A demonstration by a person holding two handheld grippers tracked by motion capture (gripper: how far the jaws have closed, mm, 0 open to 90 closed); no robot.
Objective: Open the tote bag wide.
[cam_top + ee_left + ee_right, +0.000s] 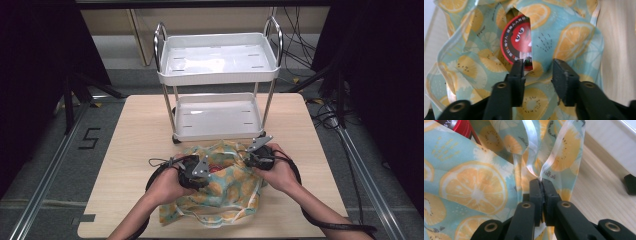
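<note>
Two hand-held grippers are worked at the near edge of a light wooden table point(125, 150). A fruit-print bag point(227, 192), pale blue with orange and kiwi slices, is spread between them, near the middle of the table's near side. The right gripper point(540, 182) is seen with its jaws pressed together on the bag's thin white handle strap point(554, 152), which is pinched at its bend and drawn up from the fabric. The left gripper point(537, 72) is held over the bag's mouth with its jaws partly apart; bag fabric lies between the pads, but no pad is seen pressing on it. A red round item point(517, 41) with cartoon eyes and a printed rim is visible inside the opening, just beyond the left fingertips and partly covered by folds. Farther back, a white two-shelf cart point(217, 75) with chrome handles is stood at the table's far side, its lower tray close to the bag's far edge.
</note>
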